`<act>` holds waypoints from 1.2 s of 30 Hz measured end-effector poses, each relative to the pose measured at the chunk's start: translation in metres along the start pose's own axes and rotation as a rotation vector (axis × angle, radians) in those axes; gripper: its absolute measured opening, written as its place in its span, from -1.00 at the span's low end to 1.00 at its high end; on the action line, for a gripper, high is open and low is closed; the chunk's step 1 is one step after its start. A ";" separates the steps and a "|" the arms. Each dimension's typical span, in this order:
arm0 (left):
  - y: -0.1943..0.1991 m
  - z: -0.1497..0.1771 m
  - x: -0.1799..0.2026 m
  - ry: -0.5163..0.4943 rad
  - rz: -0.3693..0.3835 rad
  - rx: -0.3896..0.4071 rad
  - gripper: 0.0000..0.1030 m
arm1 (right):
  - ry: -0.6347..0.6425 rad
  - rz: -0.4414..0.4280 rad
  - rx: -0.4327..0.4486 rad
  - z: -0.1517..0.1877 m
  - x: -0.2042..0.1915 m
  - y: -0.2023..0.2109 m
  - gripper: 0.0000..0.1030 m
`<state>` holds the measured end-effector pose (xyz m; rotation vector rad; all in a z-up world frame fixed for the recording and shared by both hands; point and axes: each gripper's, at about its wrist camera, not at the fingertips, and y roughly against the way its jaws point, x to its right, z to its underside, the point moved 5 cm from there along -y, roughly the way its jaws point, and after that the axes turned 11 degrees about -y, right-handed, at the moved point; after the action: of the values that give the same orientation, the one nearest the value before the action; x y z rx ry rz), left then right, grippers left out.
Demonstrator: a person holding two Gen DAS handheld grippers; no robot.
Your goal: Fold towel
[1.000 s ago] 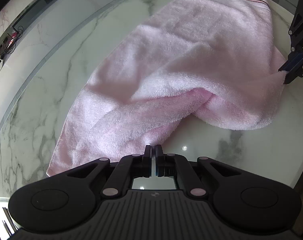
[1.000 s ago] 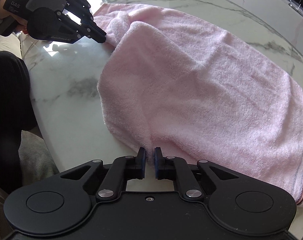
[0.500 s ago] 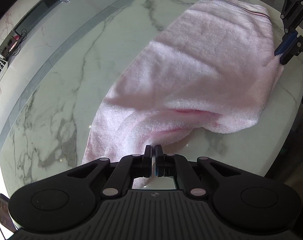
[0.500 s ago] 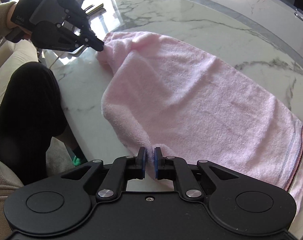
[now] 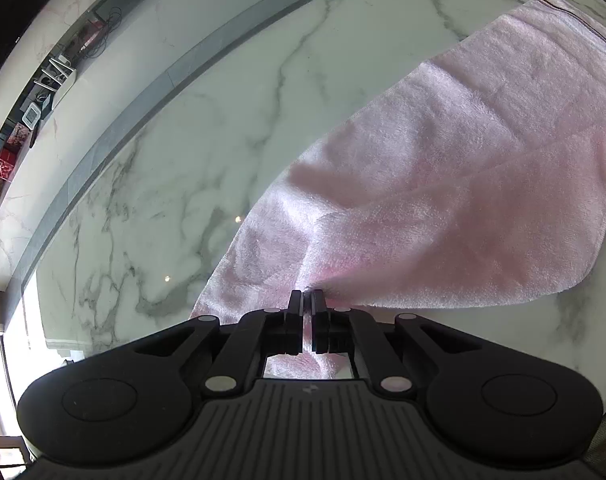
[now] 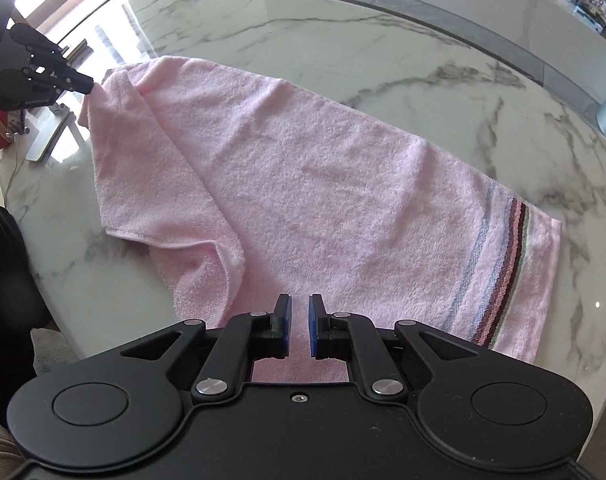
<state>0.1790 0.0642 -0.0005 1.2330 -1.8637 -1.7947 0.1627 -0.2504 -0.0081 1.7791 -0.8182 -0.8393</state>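
Pink terry towel [image 6: 303, 184]: fluffy pile, striped woven band at right end, no legible label. Lies on glossy white marble table [image 6: 383, 52], grey-veined. Left gripper [image 5: 307, 294] pinches its far-left corner, raised. Right gripper [image 6: 299, 312] slightly parted over near edge, holding nothing.
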 end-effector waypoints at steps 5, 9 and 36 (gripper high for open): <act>0.010 -0.004 0.013 -0.045 -0.032 0.036 -0.33 | 0.017 0.045 -0.038 0.009 -0.006 -0.018 -0.57; 0.024 -0.010 0.034 -0.107 -0.010 0.074 -0.11 | -0.018 0.061 -0.044 0.011 0.002 -0.023 -0.57; 0.021 -0.043 0.168 -0.257 0.240 0.151 -0.47 | -0.042 0.077 -0.043 0.015 0.020 -0.029 -0.11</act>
<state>0.1003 -0.0888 -0.0320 0.8081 -2.2155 -1.7753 0.1657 -0.2646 -0.0431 1.6871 -0.8840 -0.8404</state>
